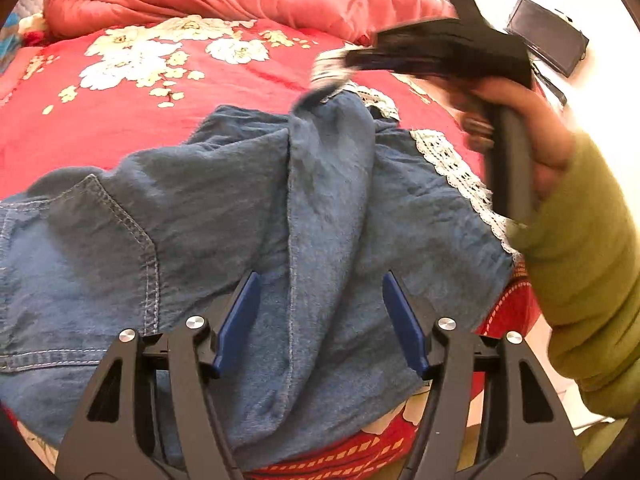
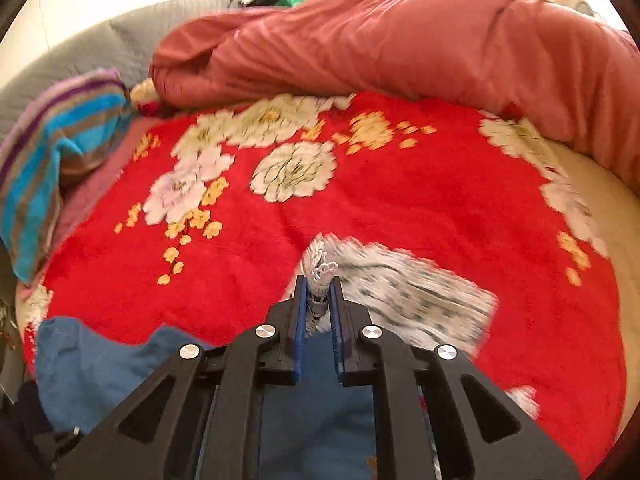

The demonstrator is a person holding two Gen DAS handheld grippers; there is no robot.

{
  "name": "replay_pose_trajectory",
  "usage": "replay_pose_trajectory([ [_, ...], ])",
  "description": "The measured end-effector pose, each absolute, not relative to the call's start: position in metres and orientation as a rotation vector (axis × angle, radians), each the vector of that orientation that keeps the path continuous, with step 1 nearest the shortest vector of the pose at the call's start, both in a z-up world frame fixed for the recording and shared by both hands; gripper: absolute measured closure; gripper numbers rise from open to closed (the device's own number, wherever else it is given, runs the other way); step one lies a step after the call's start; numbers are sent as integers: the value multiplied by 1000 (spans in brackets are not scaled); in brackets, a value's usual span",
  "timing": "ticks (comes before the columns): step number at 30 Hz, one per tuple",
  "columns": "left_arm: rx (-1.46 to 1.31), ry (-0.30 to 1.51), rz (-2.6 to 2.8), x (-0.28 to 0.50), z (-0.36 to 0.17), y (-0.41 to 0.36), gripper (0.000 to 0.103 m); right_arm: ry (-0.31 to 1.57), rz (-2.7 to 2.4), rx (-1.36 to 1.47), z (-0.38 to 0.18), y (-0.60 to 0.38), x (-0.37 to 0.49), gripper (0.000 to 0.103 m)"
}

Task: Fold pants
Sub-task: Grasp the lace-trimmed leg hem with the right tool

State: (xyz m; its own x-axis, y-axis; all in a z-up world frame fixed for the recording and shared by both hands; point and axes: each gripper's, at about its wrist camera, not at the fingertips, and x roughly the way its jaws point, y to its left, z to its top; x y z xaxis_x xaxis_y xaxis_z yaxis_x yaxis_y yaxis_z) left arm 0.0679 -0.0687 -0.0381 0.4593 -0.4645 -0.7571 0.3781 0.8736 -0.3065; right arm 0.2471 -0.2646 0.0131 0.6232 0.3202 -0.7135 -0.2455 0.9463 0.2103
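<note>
The blue pants [image 1: 320, 208] lie rumpled on the red flowered blanket [image 1: 120, 120], filling the middle and lower left wrist view. The left gripper [image 1: 320, 320] stands wide just over them, pads clear of the cloth. At upper right there, the right gripper [image 2: 320, 300] has pinched the white lace hem [image 2: 320, 272] and holds that leg end lifted above the blanket.

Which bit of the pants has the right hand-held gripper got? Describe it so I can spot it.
On the red flowered blanket lie the blue denim pants. Follow a leg to its hem: the right hand-held gripper is shut on the white lace trim there, the only openwork white edging on the plain blue cloth.
</note>
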Motion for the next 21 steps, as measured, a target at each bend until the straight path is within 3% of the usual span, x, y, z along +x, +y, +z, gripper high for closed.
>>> replay_pose_trajectory([
  [7,-71,948,-493,68,-34,-74,47,777,283,163,34,-317,196,93],
  [8,-62,947,-488,69,-34,-75,50,775,280,167,36,-322,190,93],
  [10,-39,948,-485,71,-35,-78,68,765,267,172,40,-334,178,93],
  [12,-13,950,-487,70,-35,-79,95,760,253,176,45,-345,165,93],
  [15,37,929,-483,64,-32,-81,103,767,240,186,48,-359,146,93],
  [21,102,887,-504,45,-23,-79,103,800,241,210,49,-384,100,93],
])
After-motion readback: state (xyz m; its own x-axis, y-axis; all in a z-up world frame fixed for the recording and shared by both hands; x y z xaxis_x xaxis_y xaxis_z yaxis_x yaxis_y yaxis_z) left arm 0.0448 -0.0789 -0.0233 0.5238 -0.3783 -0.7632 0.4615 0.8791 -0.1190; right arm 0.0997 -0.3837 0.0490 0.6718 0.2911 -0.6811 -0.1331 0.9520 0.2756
